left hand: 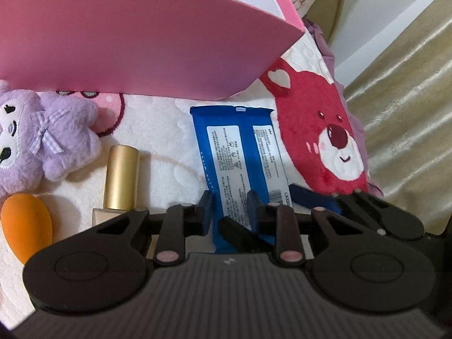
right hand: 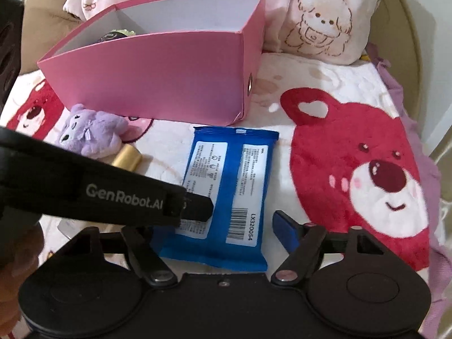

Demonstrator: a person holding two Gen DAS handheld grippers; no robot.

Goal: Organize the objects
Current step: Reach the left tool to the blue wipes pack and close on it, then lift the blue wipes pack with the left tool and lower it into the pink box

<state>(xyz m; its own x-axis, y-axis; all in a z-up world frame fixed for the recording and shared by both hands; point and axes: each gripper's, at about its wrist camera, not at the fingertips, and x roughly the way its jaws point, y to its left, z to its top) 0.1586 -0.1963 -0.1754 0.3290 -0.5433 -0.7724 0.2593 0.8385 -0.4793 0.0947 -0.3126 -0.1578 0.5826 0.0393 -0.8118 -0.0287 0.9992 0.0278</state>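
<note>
A blue wipes pack [left hand: 240, 152] lies label-up on the bear blanket, just in front of the pink box [left hand: 141, 42]. My left gripper [left hand: 230, 209] is shut on the pack's near left part, one pad at its left edge and the other on its label. In the right wrist view one left finger [right hand: 197, 207] rests on the pack [right hand: 226, 186]. My right gripper [right hand: 217, 226] straddles the pack's near end. Its right pad [right hand: 285, 231] stands a little off the pack's right edge, and its left pad is hidden behind the left gripper.
The pink box [right hand: 158, 76] is open-topped with something dark inside. Left of the pack lie a purple plush [left hand: 42, 138], a gold-capped bottle [left hand: 121, 178] and an orange egg-shaped sponge [left hand: 25, 226]. A pillow [right hand: 319, 25] sits behind, and the bed's edge runs along the right.
</note>
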